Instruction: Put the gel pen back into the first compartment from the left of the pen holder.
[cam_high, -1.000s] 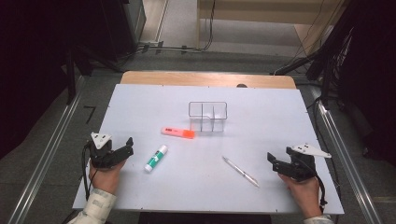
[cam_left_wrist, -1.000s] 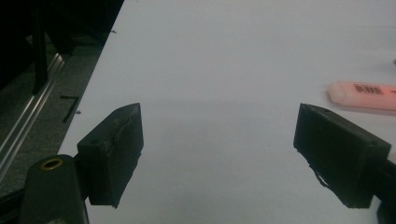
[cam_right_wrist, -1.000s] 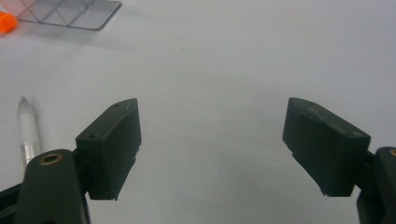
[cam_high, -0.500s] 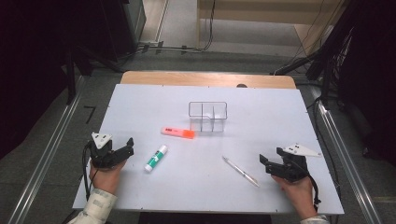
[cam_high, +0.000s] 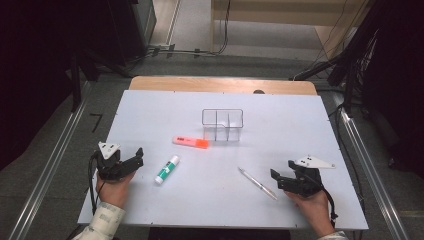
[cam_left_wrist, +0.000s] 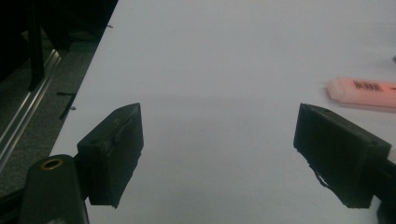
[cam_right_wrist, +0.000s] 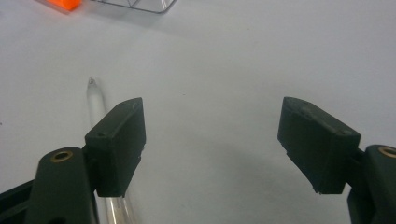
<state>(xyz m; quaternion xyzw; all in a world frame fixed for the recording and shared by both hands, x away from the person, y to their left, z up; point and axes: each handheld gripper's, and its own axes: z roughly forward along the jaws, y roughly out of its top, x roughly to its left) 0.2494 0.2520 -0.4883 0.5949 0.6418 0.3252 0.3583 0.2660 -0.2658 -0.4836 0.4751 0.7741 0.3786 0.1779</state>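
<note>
The right tongs hang open, just right of the clear pen, which lies nearer than the organiser on the white bench; the left tongs gape idle. Judging the approach underway, next they must straddle the barrel, then close

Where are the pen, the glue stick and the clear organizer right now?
pen (cam_high: 257, 183), high view, middle of its clear barrel
glue stick (cam_high: 167, 169), high view, middle of its white and green body
clear organizer (cam_high: 222, 110), high view, far rim of its wall
</note>
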